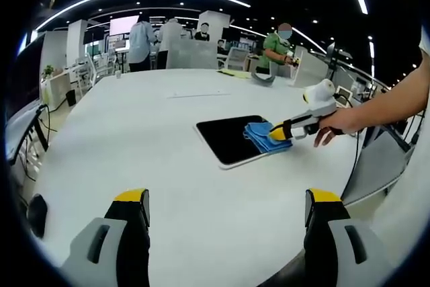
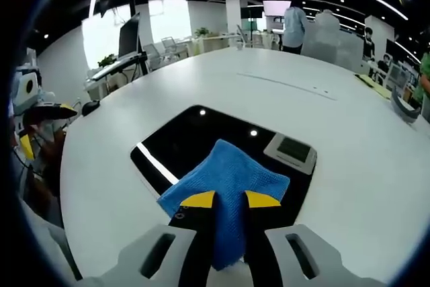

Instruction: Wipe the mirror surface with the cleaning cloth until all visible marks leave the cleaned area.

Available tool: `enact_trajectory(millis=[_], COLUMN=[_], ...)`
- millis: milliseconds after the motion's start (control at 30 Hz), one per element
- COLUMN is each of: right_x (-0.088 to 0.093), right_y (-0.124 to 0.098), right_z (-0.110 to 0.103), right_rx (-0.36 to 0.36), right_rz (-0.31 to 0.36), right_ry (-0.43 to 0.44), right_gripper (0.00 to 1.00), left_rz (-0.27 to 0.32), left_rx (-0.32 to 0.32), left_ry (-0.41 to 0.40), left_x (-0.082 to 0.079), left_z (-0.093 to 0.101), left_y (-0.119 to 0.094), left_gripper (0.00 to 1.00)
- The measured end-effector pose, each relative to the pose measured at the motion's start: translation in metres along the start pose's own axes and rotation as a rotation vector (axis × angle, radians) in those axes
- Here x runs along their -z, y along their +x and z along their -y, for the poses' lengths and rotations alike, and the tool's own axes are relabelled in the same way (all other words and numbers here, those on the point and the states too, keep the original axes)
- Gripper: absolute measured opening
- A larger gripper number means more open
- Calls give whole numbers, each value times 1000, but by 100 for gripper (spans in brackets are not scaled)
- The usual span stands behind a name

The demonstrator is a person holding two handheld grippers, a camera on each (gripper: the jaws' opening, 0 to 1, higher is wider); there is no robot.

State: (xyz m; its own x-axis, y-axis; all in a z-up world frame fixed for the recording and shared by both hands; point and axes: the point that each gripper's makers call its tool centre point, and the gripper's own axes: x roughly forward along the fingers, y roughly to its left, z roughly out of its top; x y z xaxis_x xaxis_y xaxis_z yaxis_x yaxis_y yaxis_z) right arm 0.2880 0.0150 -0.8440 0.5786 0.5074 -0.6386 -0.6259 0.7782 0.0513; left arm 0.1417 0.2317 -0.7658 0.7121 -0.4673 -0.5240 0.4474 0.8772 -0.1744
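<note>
A dark rectangular mirror (image 1: pixel 232 138) lies flat on the white table (image 1: pixel 148 139). A blue cleaning cloth (image 1: pixel 263 136) rests on its right end, pinched by my right gripper (image 1: pixel 277 132), which a hand holds from the right. In the right gripper view the cloth (image 2: pixel 225 183) sits bunched between the yellow-tipped jaws of my right gripper (image 2: pixel 230 199), pressed on the near part of the mirror (image 2: pixel 195 136), whose surface reflects ceiling lights. My left gripper (image 1: pixel 228 199) is open well short of the mirror, nothing between its jaws, and also shows at the left edge (image 2: pixel 40 115).
The table (image 2: pixel 336 119) is large and white. A dark curved object (image 1: pixel 263 78) and yellow papers (image 1: pixel 235 73) lie at its far side. A black mouse-like item (image 1: pixel 37 214) sits at the left edge. Several people stand beyond the table.
</note>
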Motion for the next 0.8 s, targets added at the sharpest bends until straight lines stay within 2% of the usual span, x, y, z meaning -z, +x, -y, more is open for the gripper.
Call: enact_trajectory(millis=[800], right_x=[-10], right_y=[15], right_z=[-22], right_rx=[-29], right_rz=[-4], right_ry=[-19], right_gripper=[12], left_rz=[-1], left_rx=[8], left_ry=[-1], left_x=[-1], left_z=[-1], left_y=[1], left_gripper=[97])
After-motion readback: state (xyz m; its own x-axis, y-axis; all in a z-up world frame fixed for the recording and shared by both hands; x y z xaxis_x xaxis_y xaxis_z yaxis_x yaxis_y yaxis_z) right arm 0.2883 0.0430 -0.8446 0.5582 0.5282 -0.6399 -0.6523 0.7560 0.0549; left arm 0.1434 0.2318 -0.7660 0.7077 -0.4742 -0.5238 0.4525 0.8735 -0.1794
